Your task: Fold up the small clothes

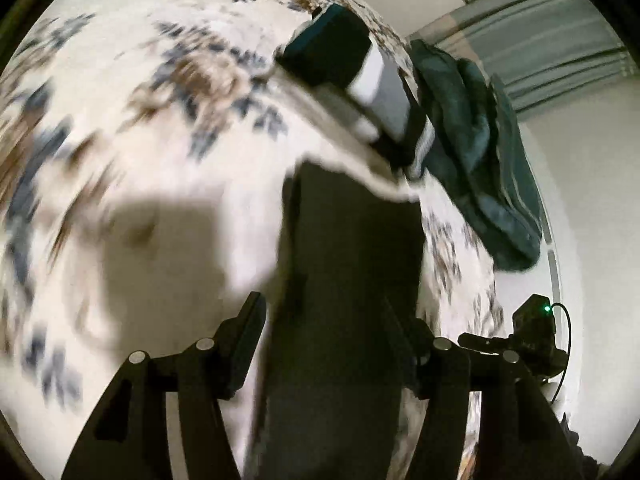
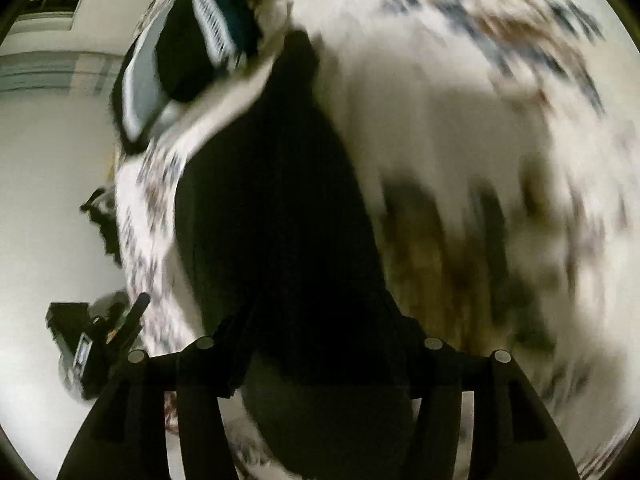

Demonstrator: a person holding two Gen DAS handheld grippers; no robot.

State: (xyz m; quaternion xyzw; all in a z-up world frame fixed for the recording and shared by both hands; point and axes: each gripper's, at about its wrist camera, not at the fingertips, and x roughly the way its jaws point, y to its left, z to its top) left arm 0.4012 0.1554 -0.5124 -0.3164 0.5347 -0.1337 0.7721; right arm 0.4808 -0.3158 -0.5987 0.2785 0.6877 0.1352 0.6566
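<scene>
Both claws are over the bed, and a dark cloth (image 1: 352,280) lies stretched out ahead of them on the flowered sheet (image 1: 120,120). At the left claw (image 1: 324,344) the cloth runs right between the two fingers, which stand part-way open; one finger (image 1: 244,340) is plainly clear of the fabric, the other is hidden against it, so I cannot tell whether anything is pinched. The right claw (image 2: 316,344) looks much the same: the dark cloth (image 2: 280,220) fills the gap and the fingertips vanish into it. Beyond the cloth's far end sits a stack of folded pieces (image 1: 360,80), with a green garment (image 1: 480,152) off to the right of it. To my eye this is the middle of a fold on the near edge. Next would be a firm grip on both corners, then carrying them evenly toward the far end.
</scene>
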